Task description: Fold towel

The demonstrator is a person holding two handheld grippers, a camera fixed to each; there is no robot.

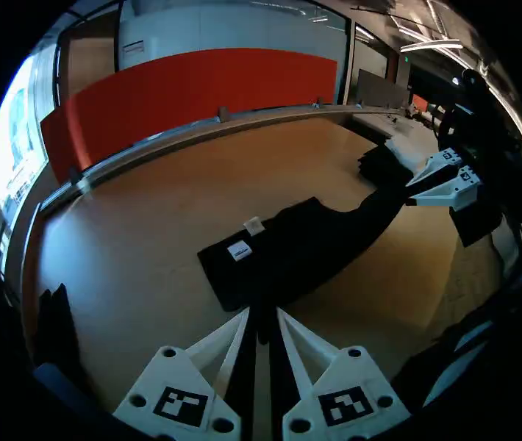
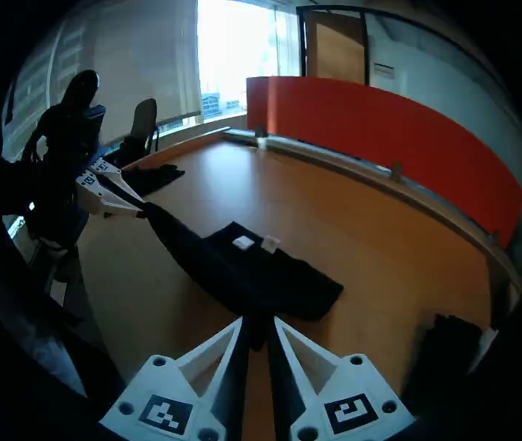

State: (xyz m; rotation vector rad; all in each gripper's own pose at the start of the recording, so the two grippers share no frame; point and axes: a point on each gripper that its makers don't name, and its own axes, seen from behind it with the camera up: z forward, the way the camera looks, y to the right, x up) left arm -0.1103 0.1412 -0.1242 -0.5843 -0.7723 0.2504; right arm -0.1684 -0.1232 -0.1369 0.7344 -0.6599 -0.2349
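A black towel [image 1: 298,246] with white labels lies partly on the wooden table [image 1: 151,213] and is lifted along one edge. At the bottom of the left gripper view, my left gripper [image 1: 261,327] is shut on one corner of it. Farther off to the right, my right gripper [image 1: 417,192] pinches the other corner, and the edge hangs taut between them. In the right gripper view, the right gripper [image 2: 259,328] is shut on the towel [image 2: 261,279], and the left gripper [image 2: 137,211] holds the far end at the left.
A red partition [image 1: 202,88] runs along the table's far side. A pile of dark cloth [image 1: 382,162] lies beyond the right gripper. More dark cloth [image 1: 55,331] sits at the table's near left edge. Office chairs [image 2: 143,117] stand by the bright window.
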